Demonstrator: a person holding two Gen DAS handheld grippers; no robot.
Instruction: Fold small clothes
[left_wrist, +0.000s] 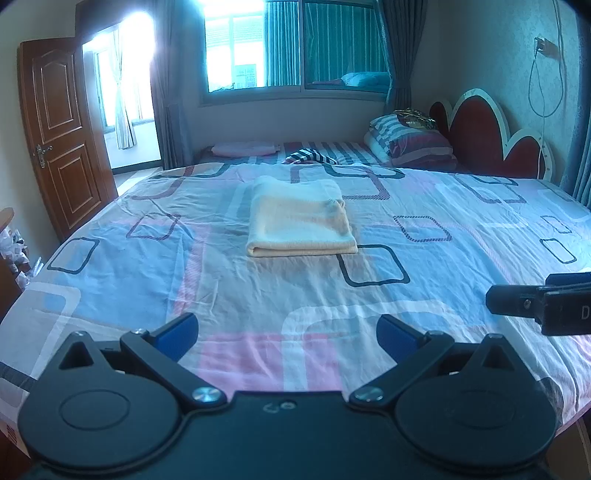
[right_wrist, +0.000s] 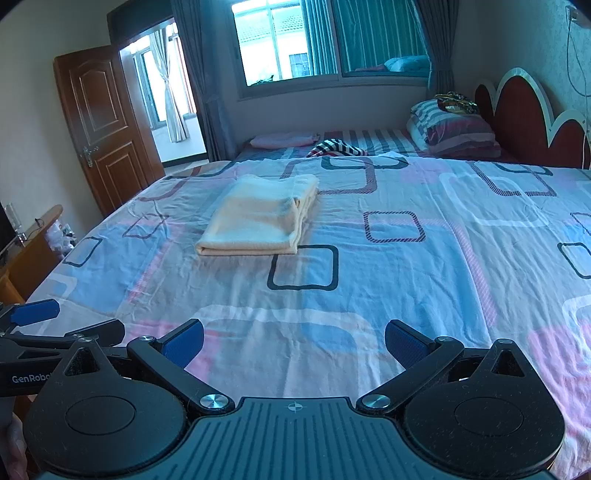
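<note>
A cream garment lies folded into a neat rectangle on the patterned bed sheet, well ahead of both grippers. In the right wrist view the same folded garment sits ahead and to the left. My left gripper hovers over the near part of the bed, open, with nothing between its blue pads. My right gripper is open too and holds nothing. The right gripper's black finger shows at the right edge of the left wrist view, and the left gripper's blue pad at the left edge of the right one.
Striped pillows and a red headboard are at the far right. A striped cloth and a pink cushion lie at the bed's far side below the window. A wooden door stands open at left, by a wooden desk.
</note>
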